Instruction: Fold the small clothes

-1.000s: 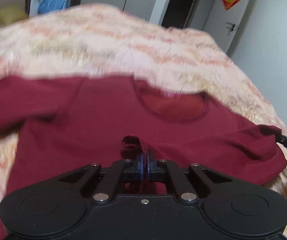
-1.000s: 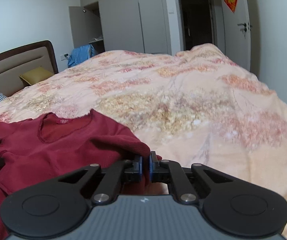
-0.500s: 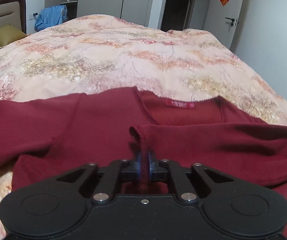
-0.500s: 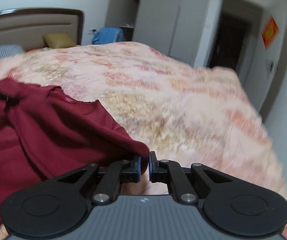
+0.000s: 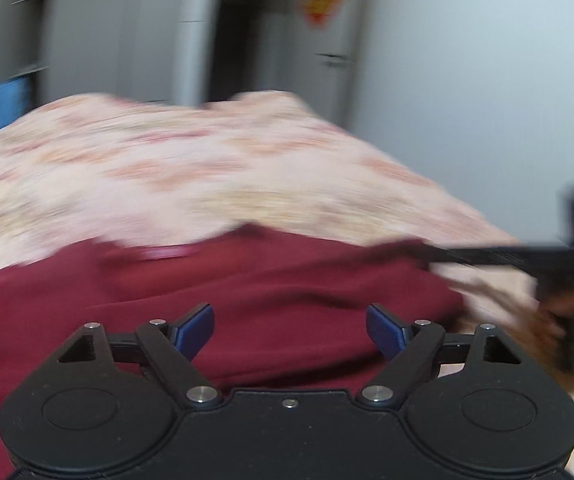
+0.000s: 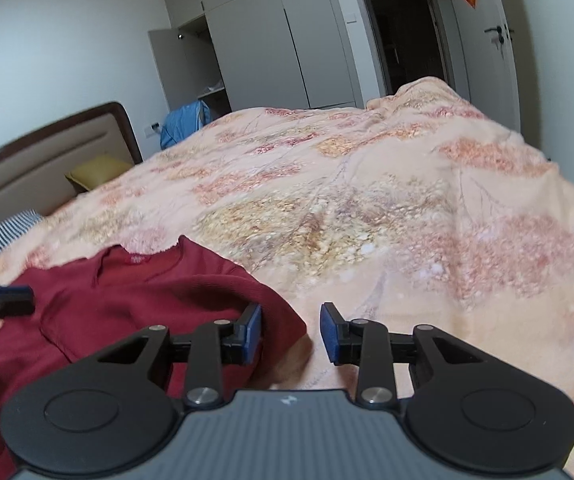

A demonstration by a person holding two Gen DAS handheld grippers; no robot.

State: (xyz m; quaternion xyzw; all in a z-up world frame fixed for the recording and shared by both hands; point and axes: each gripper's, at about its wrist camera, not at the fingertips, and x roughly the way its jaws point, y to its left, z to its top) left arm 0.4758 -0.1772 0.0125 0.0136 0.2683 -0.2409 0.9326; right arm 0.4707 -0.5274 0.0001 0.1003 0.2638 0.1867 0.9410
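A small dark red long-sleeved top [image 5: 271, 292] lies on a floral bedspread [image 5: 207, 176]. My left gripper [image 5: 290, 330] hovers over its folded body, jaws opening wide, blue pads apart with no cloth pinched between them. In the right wrist view the red top [image 6: 135, 300] lies at the lower left, neckline and label facing away. My right gripper [image 6: 291, 330] is at the garment's right edge, jaws opening; a fold of red cloth sits between the pads but they do not press on it. The left view is blurred.
The floral bedspread [image 6: 387, 208] stretches ahead and to the right. A padded headboard [image 6: 47, 160], a yellow pillow [image 6: 95, 170] and a striped pillow [image 6: 7, 234] lie at the left. A wardrobe [image 6: 271, 40], a dark doorway [image 6: 403, 32] and a blue garment [image 6: 185, 122] stand behind.
Both grippers were shut on red cloth and have let go; the left jaws now stand wide, the right ones partly apart. The garment's sleeve side now lies folded over the body.
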